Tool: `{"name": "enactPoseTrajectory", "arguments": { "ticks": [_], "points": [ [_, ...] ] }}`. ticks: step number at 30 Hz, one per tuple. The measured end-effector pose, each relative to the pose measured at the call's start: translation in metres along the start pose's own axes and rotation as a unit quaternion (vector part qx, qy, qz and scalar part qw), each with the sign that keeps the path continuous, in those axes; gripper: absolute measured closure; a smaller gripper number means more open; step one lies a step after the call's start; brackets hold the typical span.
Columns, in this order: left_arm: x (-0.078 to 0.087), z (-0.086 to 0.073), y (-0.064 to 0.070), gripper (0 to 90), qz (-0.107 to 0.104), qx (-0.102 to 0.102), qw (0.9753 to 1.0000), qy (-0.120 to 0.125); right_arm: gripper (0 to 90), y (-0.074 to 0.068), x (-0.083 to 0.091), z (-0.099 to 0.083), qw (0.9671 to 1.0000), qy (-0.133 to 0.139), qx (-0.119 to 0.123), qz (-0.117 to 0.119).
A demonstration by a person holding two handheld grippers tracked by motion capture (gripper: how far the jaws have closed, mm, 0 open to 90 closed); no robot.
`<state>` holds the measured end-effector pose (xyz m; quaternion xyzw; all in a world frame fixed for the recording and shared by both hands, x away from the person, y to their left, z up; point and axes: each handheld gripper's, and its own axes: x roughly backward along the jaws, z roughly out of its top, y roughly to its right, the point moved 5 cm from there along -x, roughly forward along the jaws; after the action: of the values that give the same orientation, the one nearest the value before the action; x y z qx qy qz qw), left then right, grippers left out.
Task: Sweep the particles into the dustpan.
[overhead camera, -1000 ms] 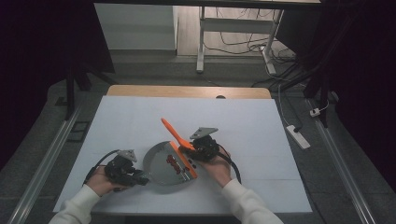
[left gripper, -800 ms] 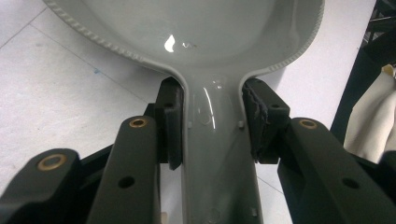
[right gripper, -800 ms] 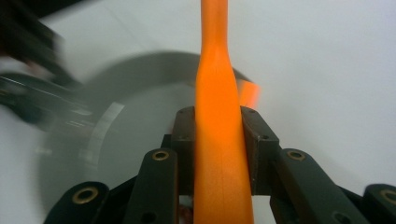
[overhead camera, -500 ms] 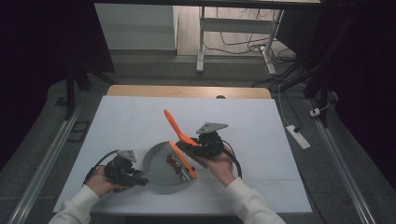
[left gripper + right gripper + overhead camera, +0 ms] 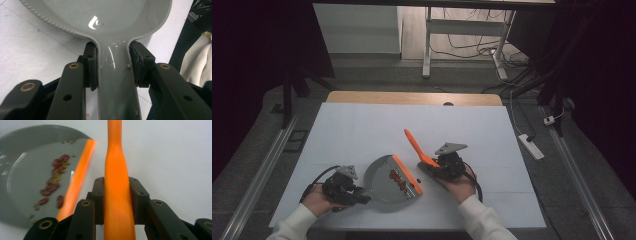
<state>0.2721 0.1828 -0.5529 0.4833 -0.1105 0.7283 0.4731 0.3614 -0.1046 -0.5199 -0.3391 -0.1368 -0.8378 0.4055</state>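
A grey dustpan with an orange lip lies on the white table near the front edge. Red beans and small green bits sit inside it by the lip. My left gripper is shut on the dustpan's handle, its pads pressing both sides. My right gripper is shut on an orange brush handle, just right of the lip. In the right gripper view the handle runs straight up between the jaws, with the dustpan and beans at left.
One dark bean lies on the table just past the lip. The table's wooden far edge is at the back. A power strip and cables lie on the floor at right.
My right gripper has carried the orange brush to the right, off the dustpan's lip and onto the table beside it. The left gripper and dustpan have stayed put.
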Motion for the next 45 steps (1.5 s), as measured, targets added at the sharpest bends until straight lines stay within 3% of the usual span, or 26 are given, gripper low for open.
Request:
{"name": "enactPoseTrajectory", "arguments": {
  "ticks": [1, 4, 7, 9, 10, 12, 15, 18, 25, 33, 39, 45],
  "points": [
    [0.000, 0.000, 0.000, 61.4, 0.000, -0.001, 1.0000, -0.001, 70.4, -0.004, 0.000, -0.001, 1.0000, -0.001, -0.005, 0.008],
    [-0.002, 0.000, 0.000, 61.4, -0.001, 0.000, 1.0000, -0.001, 70.4, -0.018, 0.000, -0.002, 0.9998, -0.005, 0.010, 0.017],
    [-0.003, -0.001, 0.001, 61.4, 0.003, -0.002, 1.0000, -0.003, 70.4, -0.032, -0.003, -0.001, 0.9990, -0.002, 0.010, 0.044],
    [-0.003, -0.001, 0.000, 61.4, 0.001, -0.001, 1.0000, 0.000, 70.3, -0.040, -0.003, 0.001, 0.9990, -0.001, 0.026, 0.037],
    [-0.003, -0.001, 0.000, 61.4, 0.000, 0.000, 1.0000, 0.001, 70.5, -0.044, -0.002, 0.003, 0.9985, 0.007, 0.026, 0.047],
    [-0.004, -0.001, 0.000, 61.4, 0.000, 0.001, 1.0000, 0.000, 70.5, -0.049, -0.001, 0.007, 0.9959, 0.012, 0.001, 0.089],
    [-0.005, -0.001, -0.001, 61.4, -0.001, 0.002, 1.0000, 0.001, 70.5, -0.053, 0.000, 0.010, 0.9964, 0.014, 0.024, 0.080],
    [-0.005, -0.001, -0.002, 61.4, 0.003, 0.002, 1.0000, 0.006, 70.4, -0.047, 0.007, 0.013, 0.9968, 0.030, 0.016, 0.073],
    [-0.006, 0.000, -0.003, 61.5, 0.012, 0.004, 0.9996, 0.027, 70.4, -0.015, 0.023, 0.014, 0.9973, 0.055, -0.017, 0.044],
    [-0.001, 0.001, -0.010, 61.4, 0.030, 0.026, 0.9978, 0.053, 70.4, -0.001, 0.031, 0.016, 0.9955, 0.078, -0.024, 0.047],
    [0.013, 0.002, -0.016, 61.4, 0.046, 0.060, 0.9915, 0.106, 70.4, 0.005, 0.039, 0.017, 0.9951, 0.091, -0.004, 0.039],
    [0.020, 0.002, -0.017, 61.4, 0.058, 0.079, 0.9868, 0.129, 70.4, 0.013, 0.049, 0.014, 0.9948, 0.096, 0.011, 0.033]
  ]
}}
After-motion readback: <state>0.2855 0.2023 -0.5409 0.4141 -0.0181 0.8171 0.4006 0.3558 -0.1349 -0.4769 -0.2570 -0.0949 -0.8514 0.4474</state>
